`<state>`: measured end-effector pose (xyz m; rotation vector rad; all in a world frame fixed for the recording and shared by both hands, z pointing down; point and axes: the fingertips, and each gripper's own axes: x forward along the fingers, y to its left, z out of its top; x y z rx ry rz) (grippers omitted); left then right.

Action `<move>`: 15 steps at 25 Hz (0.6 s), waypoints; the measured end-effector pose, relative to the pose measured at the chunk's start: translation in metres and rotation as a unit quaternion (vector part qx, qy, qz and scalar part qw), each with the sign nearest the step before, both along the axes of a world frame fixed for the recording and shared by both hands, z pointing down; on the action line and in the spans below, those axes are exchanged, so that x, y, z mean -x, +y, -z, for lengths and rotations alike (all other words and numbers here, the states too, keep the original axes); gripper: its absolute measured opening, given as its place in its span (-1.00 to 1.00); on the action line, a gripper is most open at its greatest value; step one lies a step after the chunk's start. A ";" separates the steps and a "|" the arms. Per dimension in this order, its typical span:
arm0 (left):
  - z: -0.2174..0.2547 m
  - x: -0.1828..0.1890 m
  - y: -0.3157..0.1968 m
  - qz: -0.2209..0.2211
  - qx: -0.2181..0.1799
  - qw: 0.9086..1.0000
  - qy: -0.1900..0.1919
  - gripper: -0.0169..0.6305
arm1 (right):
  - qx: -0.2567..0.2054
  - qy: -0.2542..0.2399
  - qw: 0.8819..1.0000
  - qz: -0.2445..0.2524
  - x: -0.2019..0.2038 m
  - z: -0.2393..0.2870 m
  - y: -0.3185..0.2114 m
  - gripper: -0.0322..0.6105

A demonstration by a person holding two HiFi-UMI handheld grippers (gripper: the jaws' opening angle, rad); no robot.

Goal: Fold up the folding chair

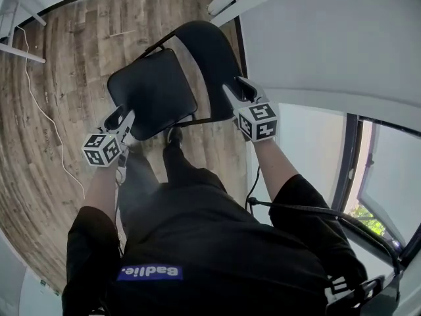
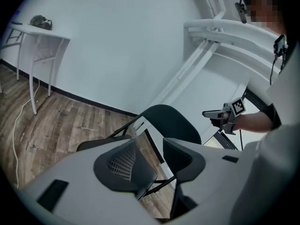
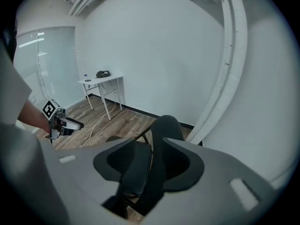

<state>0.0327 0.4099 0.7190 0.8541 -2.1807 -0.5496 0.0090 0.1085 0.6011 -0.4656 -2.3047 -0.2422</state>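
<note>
While left gripper (image 1: 122, 116) and right gripper (image 1: 235, 87) hold jaws half-open, empty, we judge the folding chair (image 1: 158, 101) rigid. Grip seat (image 1: 148, 84), backrest (image 1: 214, 58).

Light: bright, even daylight, from the window (image 1: 388, 170) at the right in the head view.
Shadows: soft and weak on the wooden floor (image 1: 59, 110).
Dark parts: the black folding chair (image 1: 154, 91) shows little detail.
Distortion: strong fisheye; straight lines bend, and both gripper views have dark corners.
Blur: slight, near the edges.
</note>
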 end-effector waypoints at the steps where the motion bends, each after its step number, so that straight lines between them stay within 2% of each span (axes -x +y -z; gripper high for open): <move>1: -0.013 0.000 0.002 0.003 0.003 1.000 0.008 -0.43 | -0.008 0.006 1.000 -0.003 0.003 -0.006 -0.007 -0.44; 9: -0.109 -0.014 0.023 0.013 0.017 0.997 0.069 -0.38 | -0.067 0.065 0.995 -0.025 0.019 -0.058 -0.052 -0.27; 15: -0.180 -0.020 0.045 0.056 0.009 0.991 0.119 -0.35 | -0.089 0.090 0.991 -0.032 0.031 -0.091 -0.072 -0.17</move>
